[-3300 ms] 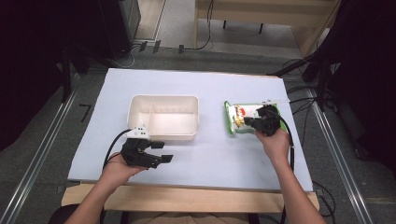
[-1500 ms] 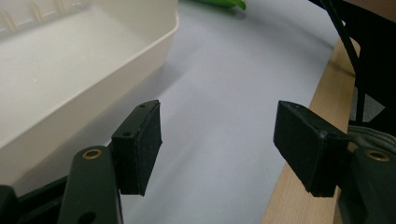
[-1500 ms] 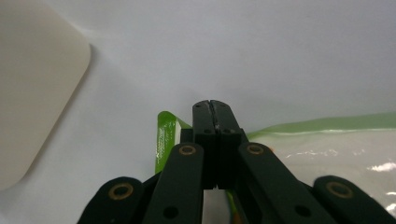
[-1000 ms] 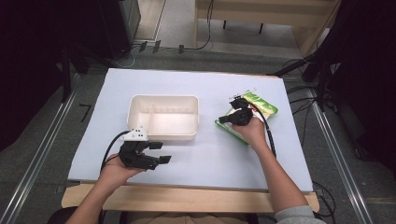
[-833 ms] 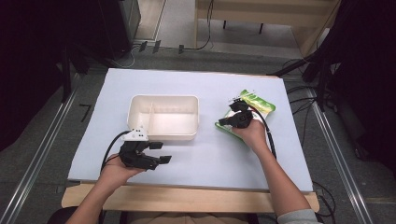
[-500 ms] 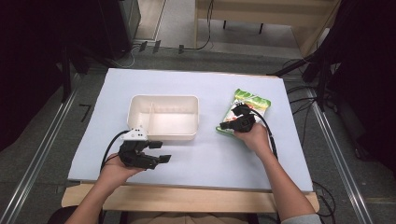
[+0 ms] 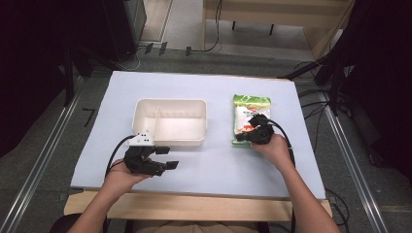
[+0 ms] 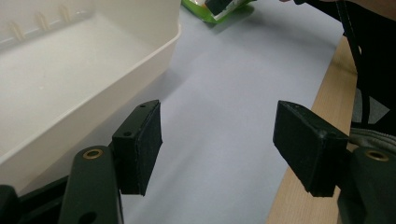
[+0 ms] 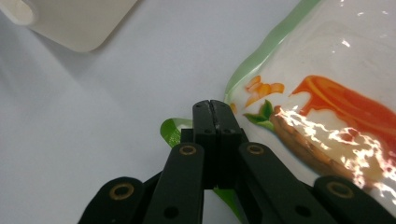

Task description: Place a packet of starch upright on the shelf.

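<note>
Wooden front edge of the counter [image 7: 194, 204] nearest the person; pale blue sheet covers the rest. Left gripper [image 7: 163, 158] sits low near that front edge, held in the left hand [image 7: 121, 177], jaws spread wide with nothing between them; in the left gripper view its pads frame bare blue surface, the cream tub's wall just off to one side.

Right gripper [image 7: 248, 130] lies farther in on the right side, held by the right hand [image 7: 274, 148]. Jaws pressed together on the near corner of the snack packet [image 7: 250, 114]. In the right gripper view the closed tips [image 9: 215, 114] pinch the packet's green sealed edge at that corner; the printed face with orange picture spreads away to the right of the jaws.

Packet lies flat on the counter, long axis running away from the person, green top end farthest. It sits just right of the cream tub [image 7: 170, 141], apart from it. Tub is rectangular, with a divider inside.
</note>
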The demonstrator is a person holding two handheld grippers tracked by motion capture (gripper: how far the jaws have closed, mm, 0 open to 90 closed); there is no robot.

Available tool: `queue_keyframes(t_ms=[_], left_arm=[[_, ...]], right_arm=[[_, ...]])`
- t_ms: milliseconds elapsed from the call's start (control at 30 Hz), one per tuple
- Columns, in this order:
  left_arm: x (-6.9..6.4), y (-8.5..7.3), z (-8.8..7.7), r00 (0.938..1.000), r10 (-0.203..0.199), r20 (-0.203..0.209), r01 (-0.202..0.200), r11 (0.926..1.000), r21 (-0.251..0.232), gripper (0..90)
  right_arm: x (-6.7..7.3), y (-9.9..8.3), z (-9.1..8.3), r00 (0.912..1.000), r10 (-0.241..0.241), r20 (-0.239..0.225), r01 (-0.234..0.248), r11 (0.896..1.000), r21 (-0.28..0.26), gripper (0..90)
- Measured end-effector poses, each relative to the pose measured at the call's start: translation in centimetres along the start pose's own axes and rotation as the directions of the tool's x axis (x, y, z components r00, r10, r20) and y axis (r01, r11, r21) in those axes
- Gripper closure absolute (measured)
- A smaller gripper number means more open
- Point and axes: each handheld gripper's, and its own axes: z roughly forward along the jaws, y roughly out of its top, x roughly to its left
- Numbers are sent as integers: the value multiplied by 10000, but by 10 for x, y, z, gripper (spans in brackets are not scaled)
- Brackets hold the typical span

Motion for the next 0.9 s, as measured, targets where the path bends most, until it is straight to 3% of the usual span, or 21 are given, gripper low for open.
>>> queue_keyframes(t_ms=[200, 367, 400, 467, 500, 567, 667, 900], left_arm=[[0, 0, 1, 10000, 75, 45, -75, 10000, -19, 333], [-1, 0, 1, 9999, 101, 3, -101, 9999, 20, 333], [-1, 0, 0, 9999, 109, 9, -109, 9999, 15, 333], [-1, 0, 0, 9999, 105, -3, -105, 9999, 19, 333], [-1, 0, 0, 10000, 93, -4, -93, 10000, 14, 333], [-1, -1, 0, 10000, 87, -44, -87, 10000, 13, 333], [-1, -1, 0, 9999, 131, -55, -130, 9999, 69, 333], [-2, -3, -1, 9998, 113, -148, -111, 9999, 128, 333]], right_arm=[[2, 2, -2, 9998, 208, 9, -208, 9998, 76, 863], [2, 8, -13, 9993, 311, 219, -299, 9980, -550, 807], [1, 10, -21, 9988, 321, 371, -287, 9958, -872, 710], [1, 11, -25, 9981, 340, 509, -289, 9947, -988, 665], [-1, 13, -32, 9964, 410, 741, -315, 9916, -1255, 598], [-5, 14, -40, 9941, 558, 925, -411, 9871, -1545, 549], [-15, 15, -49, 9898, 916, 1087, -700, 9797, -1880, 522], [-38, 14, -59, 9753, 1472, 1648, -1121, 9723, -2052, 499]])
